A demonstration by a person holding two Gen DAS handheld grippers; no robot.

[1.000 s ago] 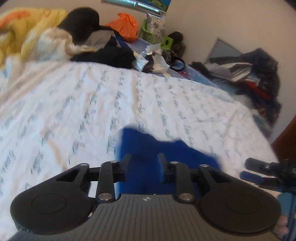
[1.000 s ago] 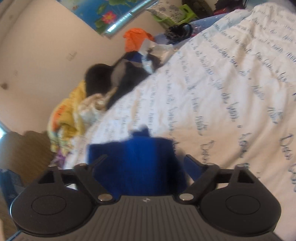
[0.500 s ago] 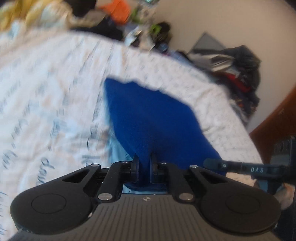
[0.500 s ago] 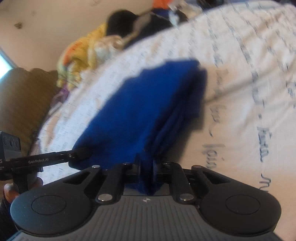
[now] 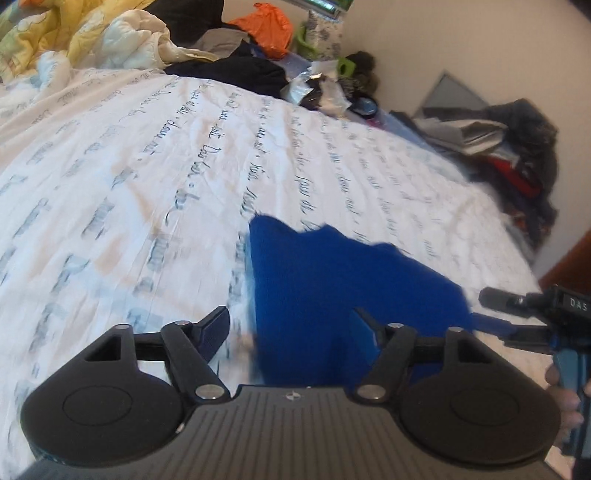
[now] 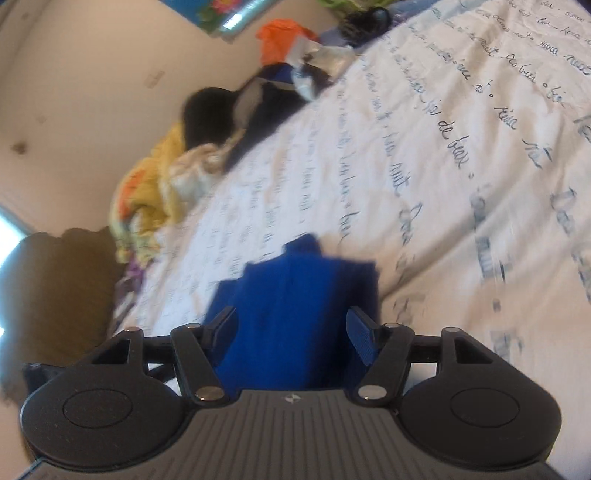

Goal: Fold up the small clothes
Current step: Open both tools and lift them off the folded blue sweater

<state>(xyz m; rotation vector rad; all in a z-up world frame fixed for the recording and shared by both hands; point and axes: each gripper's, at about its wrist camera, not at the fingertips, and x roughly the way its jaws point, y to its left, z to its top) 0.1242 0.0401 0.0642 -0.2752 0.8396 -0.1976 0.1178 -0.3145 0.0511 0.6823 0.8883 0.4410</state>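
Observation:
A small blue garment lies folded on the white bedsheet with blue script. My left gripper is open, its fingers wide apart over the garment's near edge, holding nothing. The garment also shows in the right wrist view. My right gripper is open too, its fingers on either side of the garment's near end. The right gripper's fingers also show at the right edge of the left wrist view.
A pile of clothes and bedding, yellow, black and orange, lies at the far end of the bed. More clothes are heaped by the wall at right. A brown piece of furniture stands beside the bed.
Both grippers were shut on the blue garment half a second ago and have opened and let it go. The garment now lies on the sheet, and both grippers have drawn back.

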